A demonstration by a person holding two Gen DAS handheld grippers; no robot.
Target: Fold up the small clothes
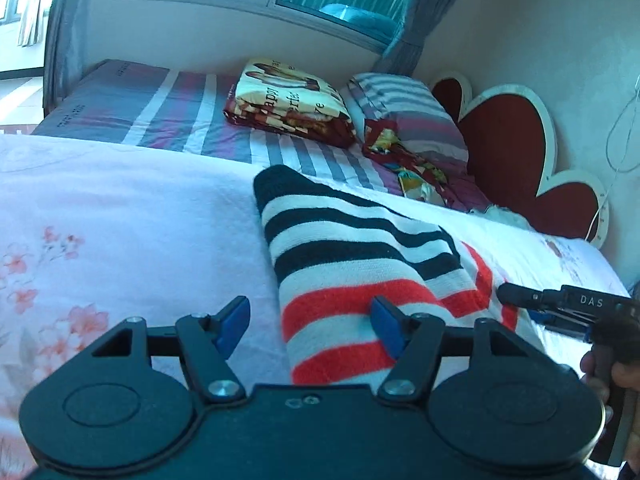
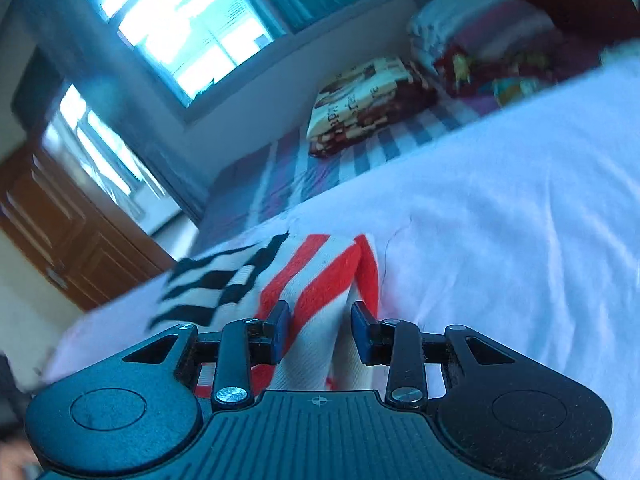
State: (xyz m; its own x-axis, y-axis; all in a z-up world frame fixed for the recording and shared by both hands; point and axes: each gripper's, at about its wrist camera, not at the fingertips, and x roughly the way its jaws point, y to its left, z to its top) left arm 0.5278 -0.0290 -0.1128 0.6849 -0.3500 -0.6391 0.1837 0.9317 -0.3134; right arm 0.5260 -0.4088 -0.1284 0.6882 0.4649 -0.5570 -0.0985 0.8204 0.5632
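Stripes fill both my views: the striped garment [image 1: 360, 264] lies folded on the pale floral sheet [image 1: 120, 220], its black-and-white bands at the far end and its red-and-white bands nearest me. My left gripper [image 1: 312, 322] has its fingers spread wide, the right pad [image 1: 386, 326] over the red stripes and the left pad off the cloth, over the sheet; I cannot tell whether either touches the fabric. My right gripper [image 2: 320, 326] comes in at the garment's [image 2: 304, 280] red-striped corner with its fingers apart, a raised fold of cloth standing between the blue pads [image 2: 282, 322] but not pinched. From the left camera I see that right gripper's [image 1: 520, 295] black tip right at the garment's edge. Farther back, a folded printed blanket [image 1: 288, 104] and a striped pillow [image 1: 404, 108] rest on the striped bedsheet [image 1: 180, 120], beside a heart-shaped headboard [image 1: 508, 148].
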